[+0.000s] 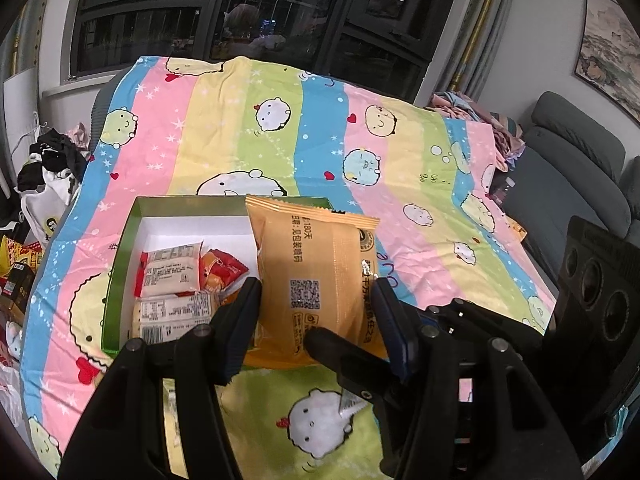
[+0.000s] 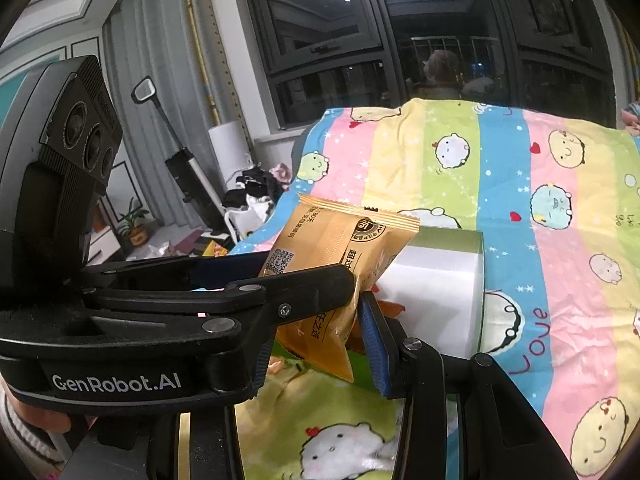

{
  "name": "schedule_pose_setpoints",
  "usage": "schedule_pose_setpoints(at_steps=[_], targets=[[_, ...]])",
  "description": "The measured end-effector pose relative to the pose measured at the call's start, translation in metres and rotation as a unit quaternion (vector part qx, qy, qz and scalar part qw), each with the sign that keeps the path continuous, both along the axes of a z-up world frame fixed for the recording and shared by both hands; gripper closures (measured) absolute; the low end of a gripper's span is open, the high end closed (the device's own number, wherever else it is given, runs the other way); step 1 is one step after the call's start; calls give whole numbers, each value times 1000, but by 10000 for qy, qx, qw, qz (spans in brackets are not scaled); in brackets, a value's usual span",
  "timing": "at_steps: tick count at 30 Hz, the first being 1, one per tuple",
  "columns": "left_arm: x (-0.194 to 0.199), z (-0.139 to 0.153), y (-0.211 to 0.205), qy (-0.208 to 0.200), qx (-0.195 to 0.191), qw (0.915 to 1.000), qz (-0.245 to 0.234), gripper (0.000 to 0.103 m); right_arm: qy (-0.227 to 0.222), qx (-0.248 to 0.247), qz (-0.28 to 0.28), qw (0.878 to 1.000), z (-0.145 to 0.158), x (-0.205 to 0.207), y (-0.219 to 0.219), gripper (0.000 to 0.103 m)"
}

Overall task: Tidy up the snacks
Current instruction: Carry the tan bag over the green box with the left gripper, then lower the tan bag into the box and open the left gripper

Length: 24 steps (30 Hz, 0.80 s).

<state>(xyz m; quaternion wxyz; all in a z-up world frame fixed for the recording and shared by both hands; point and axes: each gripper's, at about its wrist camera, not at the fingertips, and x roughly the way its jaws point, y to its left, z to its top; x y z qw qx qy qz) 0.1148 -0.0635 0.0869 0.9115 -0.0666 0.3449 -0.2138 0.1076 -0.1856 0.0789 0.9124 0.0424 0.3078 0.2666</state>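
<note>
An orange snack packet with a QR code is held upright over the near right part of a green box with a white inside. My left gripper is shut on the packet's sides. My right gripper is shut on the packet's lower end, its finger crossing in front in the left wrist view. The box holds two white packets and some red and orange ones. In the right wrist view the box lies behind the packet.
The box sits on a bed with a striped cartoon quilt. Clothes and bags lie at the left of the bed. A grey chair stands at the right. Dark windows are behind.
</note>
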Motion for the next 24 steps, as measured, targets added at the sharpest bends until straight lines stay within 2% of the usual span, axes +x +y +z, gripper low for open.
schedule_pose_setpoints(at_steps=[9, 14, 24], targets=[[31, -20, -2, 139, 10, 9999, 19, 46, 71, -130, -19, 9999, -18, 27, 2, 60], [48, -35, 0, 354, -29, 9994, 54, 46, 278, -138, -1, 9995, -33, 44, 3, 60], [66, -52, -1, 577, -27, 9983, 121, 46, 461, -248, -26, 9986, -50, 61, 7, 60]])
